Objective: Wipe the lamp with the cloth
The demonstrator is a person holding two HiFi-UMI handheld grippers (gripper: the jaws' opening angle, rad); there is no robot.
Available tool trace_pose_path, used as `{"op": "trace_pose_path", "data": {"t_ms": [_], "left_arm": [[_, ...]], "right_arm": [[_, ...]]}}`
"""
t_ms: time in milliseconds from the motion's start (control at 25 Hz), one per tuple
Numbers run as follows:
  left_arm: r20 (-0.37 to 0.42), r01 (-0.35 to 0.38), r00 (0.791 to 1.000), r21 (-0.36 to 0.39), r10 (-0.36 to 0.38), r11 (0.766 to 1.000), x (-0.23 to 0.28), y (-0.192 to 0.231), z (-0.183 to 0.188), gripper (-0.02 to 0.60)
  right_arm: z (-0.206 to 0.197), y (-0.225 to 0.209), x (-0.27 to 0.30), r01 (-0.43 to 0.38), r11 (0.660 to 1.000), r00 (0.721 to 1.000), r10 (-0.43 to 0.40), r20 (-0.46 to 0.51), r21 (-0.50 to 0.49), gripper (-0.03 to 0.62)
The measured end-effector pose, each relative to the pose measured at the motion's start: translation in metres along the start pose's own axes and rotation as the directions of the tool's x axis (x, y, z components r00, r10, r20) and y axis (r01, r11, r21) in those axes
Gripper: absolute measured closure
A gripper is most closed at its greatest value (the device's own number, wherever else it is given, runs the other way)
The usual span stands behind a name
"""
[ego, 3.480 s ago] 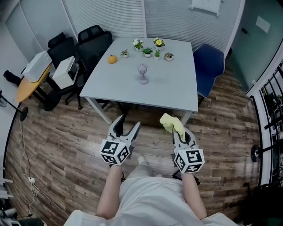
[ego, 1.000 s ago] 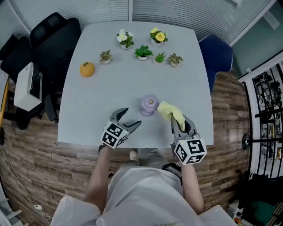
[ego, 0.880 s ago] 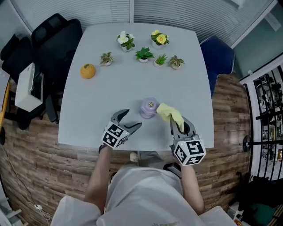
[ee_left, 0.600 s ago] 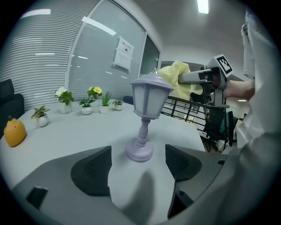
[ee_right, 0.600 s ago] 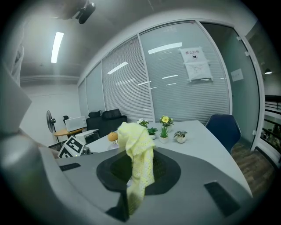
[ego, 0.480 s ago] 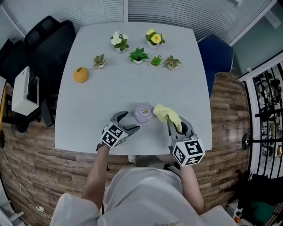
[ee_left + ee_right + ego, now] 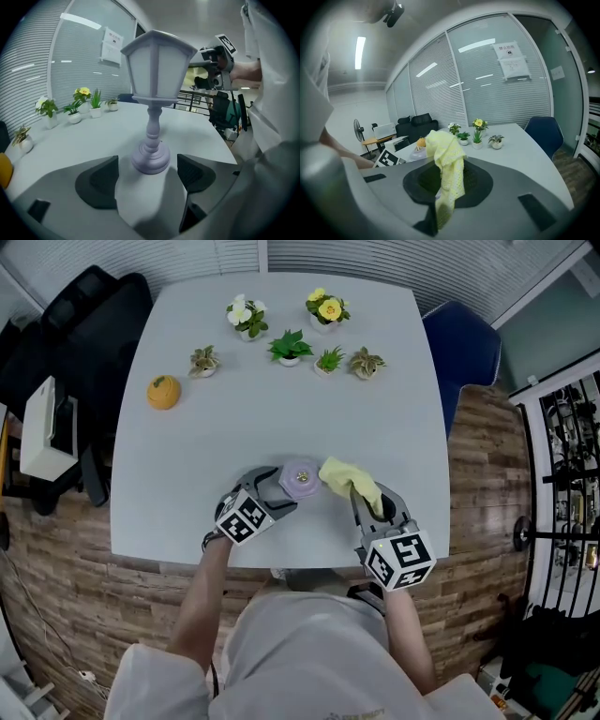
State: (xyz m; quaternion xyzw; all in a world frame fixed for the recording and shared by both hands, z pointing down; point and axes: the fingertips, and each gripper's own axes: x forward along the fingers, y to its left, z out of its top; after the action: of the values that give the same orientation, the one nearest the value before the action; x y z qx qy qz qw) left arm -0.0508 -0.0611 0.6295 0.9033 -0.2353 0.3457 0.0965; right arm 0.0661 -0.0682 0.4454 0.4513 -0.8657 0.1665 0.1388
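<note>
A small lilac lantern-shaped lamp (image 7: 300, 479) stands upright near the front edge of the grey table (image 7: 234, 427). My left gripper (image 7: 275, 491) is low on the table and open; its jaws have just been opening a little. The lamp's round base (image 7: 151, 159) stands between its fingertips (image 7: 101, 180), touching neither pad. My right gripper (image 7: 367, 509) is shut on a yellow cloth (image 7: 349, 480), whose bunched end hangs just right of the lamp's top. In the right gripper view the cloth (image 7: 447, 154) droops over the jaws, and the lamp's top (image 7: 416, 152) peeks out on the left.
Several small potted plants (image 7: 289, 346) stand in a row at the table's far side, and an orange pumpkin (image 7: 163, 392) lies at the left. A blue chair (image 7: 461, 348) is at the table's right and black office chairs (image 7: 66, 315) at its left.
My left gripper has come down and forward, so its jaws now flank the lamp's base. The right gripper has carried the cloth closer to the lamp.
</note>
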Motion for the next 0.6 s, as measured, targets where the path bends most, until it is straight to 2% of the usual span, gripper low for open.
{"op": "trace_pose_path", "data": {"t_ms": [160, 360, 600], "left_arm": [[-0.032, 0.018, 0.999, 0.059, -0.016, 0.998, 0.0086, -0.0014, -0.0008, 0.219], [-0.029, 0.010, 1.000, 0.047, -0.008, 0.999, 0.0095, 0.0016, -0.0006, 0.221], [-0.040, 0.006, 0.999, 0.107, -0.002, 0.994, 0.0116, 0.0013, 0.0040, 0.220]], "right_arm": [[-0.0008, -0.0012, 0.0017, -0.016, 1.000, 1.000, 0.016, 0.000, 0.009, 0.554], [-0.0026, 0.0034, 0.0038, -0.037, 0.999, 0.999, 0.037, -0.002, 0.005, 0.554], [0.0000, 0.0057, 0.0036, -0.042, 0.999, 0.999, 0.042, 0.004, 0.002, 0.554]]}}
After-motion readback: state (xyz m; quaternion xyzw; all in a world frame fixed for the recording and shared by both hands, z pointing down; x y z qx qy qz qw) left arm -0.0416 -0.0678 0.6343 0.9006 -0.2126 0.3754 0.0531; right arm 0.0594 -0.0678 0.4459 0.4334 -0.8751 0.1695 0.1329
